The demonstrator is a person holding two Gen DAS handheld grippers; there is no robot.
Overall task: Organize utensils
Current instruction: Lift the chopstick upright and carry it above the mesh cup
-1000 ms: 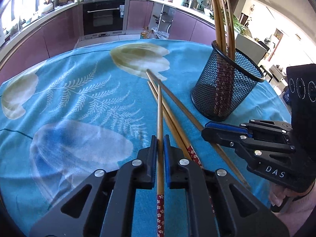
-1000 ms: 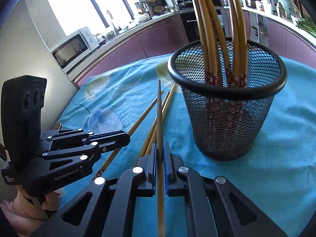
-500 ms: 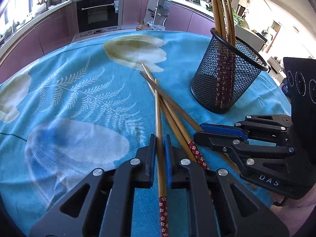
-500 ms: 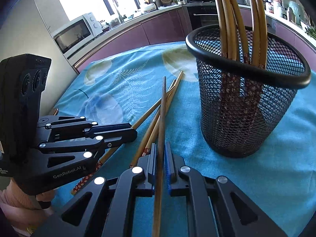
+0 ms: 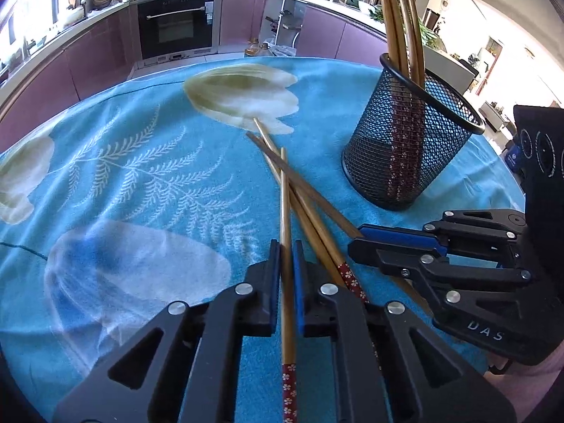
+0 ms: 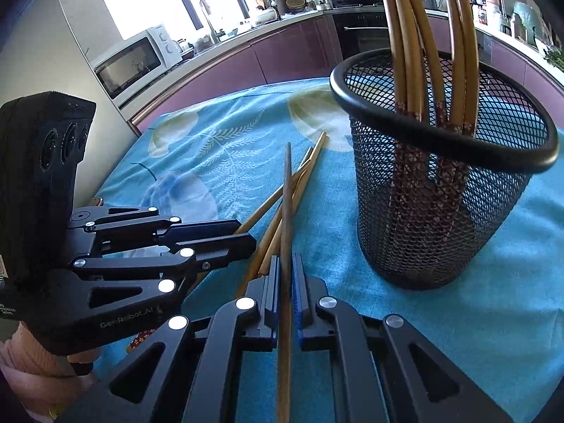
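Observation:
My left gripper (image 5: 286, 252) is shut on a wooden chopstick (image 5: 285, 204) with a red flowered end, held low over the blue cloth. My right gripper (image 6: 286, 264) is shut on another chopstick (image 6: 287, 194). It also shows in the left wrist view (image 5: 356, 243), to the right of the left one. Under both lie two or three loose chopsticks (image 5: 317, 208), crossed on the cloth. A black mesh holder (image 6: 440, 176) stands to the right with several chopsticks (image 6: 405, 35) upright in it. It also shows in the left wrist view (image 5: 409, 148).
The round table (image 5: 123, 162) has a blue cloth with leaf and flower prints. Kitchen cabinets and an oven (image 5: 176, 28) stand behind it. A microwave (image 6: 134, 60) sits on the counter at the left. The left gripper's body (image 6: 105, 264) fills the lower left of the right wrist view.
Both grippers have lifted and tilted a little while shut on their chopsticks. The holder has shifted right and closer in the right wrist view. The loose chopsticks have not moved.

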